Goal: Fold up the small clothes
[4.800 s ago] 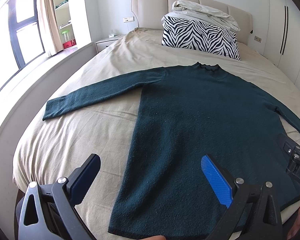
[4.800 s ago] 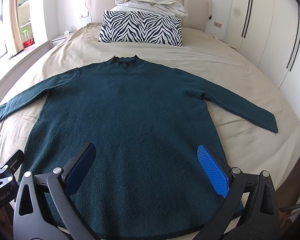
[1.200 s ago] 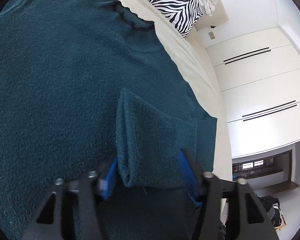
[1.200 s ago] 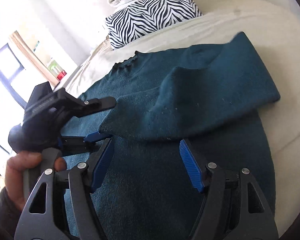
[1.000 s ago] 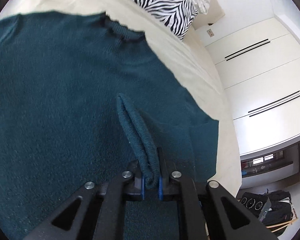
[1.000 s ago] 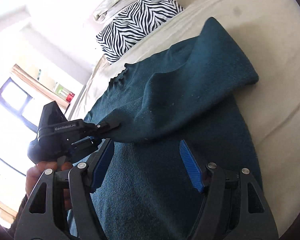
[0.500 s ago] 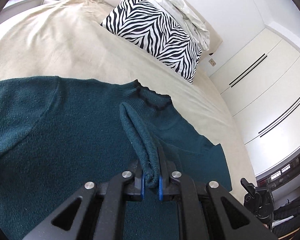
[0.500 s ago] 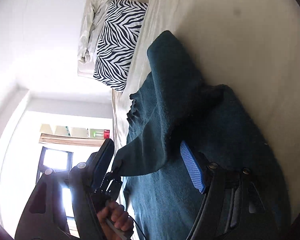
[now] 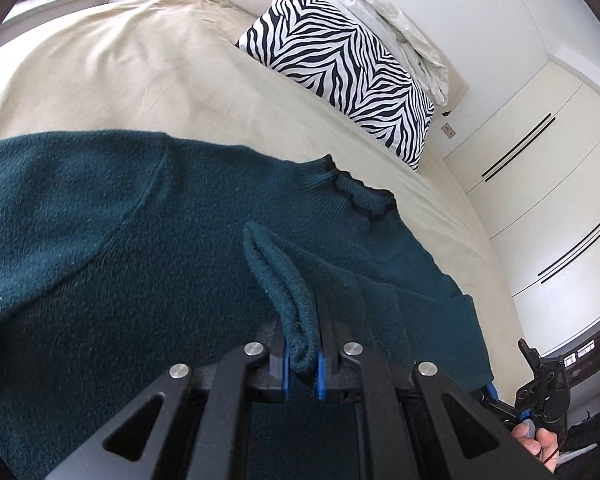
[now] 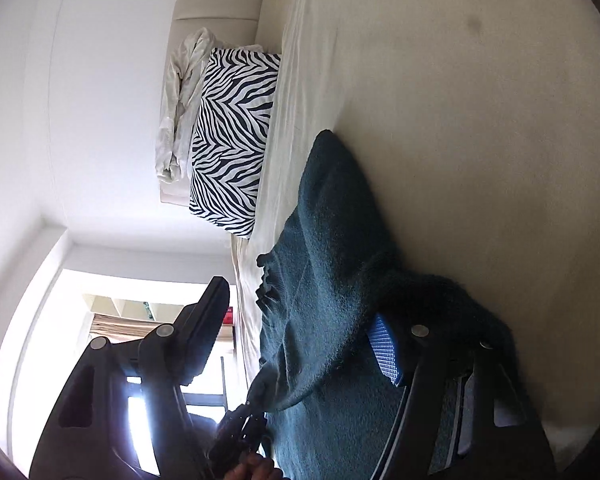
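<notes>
Two black hand-held grippers worked over the dark teal knitted sweater [image 9: 100,248], which lay spread on the beige-sheeted bed [image 9: 120,68] with its collar toward the zebra-striped pillow [image 9: 340,68]. The left gripper [image 9: 302,360] had its blue pads clamped tight on the cuff of the sleeve [image 9: 284,280] (lifted over the sweater's chest), while the right gripper [image 10: 300,348] was rolled on its side with its jaws spread wide, one blue-padded finger [image 10: 384,348] just beside the folded knit at the sweater's edge, clasping nothing.

Zebra pillow [image 9: 352,76] on beige bed [image 9: 120,80]; white wardrobe [image 9: 548,168].
</notes>
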`<state>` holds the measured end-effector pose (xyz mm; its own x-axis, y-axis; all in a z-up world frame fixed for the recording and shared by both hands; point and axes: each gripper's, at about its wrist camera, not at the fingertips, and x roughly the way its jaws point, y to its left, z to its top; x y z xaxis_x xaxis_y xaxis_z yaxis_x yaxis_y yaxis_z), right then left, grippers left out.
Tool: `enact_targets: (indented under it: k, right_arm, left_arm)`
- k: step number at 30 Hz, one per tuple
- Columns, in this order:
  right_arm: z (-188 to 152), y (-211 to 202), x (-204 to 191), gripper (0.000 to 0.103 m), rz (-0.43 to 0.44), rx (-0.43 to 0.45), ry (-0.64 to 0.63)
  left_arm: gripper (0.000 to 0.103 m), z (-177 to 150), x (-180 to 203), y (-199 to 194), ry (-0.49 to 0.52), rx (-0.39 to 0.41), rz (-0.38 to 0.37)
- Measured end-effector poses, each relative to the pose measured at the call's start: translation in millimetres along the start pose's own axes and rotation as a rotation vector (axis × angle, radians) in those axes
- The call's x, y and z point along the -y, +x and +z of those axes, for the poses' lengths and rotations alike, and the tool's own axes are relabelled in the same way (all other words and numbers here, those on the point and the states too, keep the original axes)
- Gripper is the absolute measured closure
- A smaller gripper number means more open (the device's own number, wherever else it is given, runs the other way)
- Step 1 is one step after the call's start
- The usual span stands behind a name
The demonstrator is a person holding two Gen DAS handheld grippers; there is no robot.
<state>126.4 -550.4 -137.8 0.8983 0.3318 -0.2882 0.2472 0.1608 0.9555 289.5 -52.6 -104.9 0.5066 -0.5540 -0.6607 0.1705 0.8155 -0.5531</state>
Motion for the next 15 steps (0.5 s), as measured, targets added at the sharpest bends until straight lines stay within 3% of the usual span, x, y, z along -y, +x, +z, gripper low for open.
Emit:
enact_targets:
  k: [6, 9, 15]
  right_arm:
    - [-8, -32, -17, 0.035, -0.112, -0.048, -0.089]
    - [-3, -48, -36, 0.035, -0.099, -0.043, -0.149]
    - [41, 6, -64, 0.035, -0.098, -0.116, -0.202]
  left_arm:
    - [0.087, -11, -16, 5, -0.011, 0.000, 0.018]
    - [0.087, -18, -16, 6, 0.022, 0.029, 0.023]
    - [0.085, -23, -22, 4, 0.010, 0.054, -0.001]
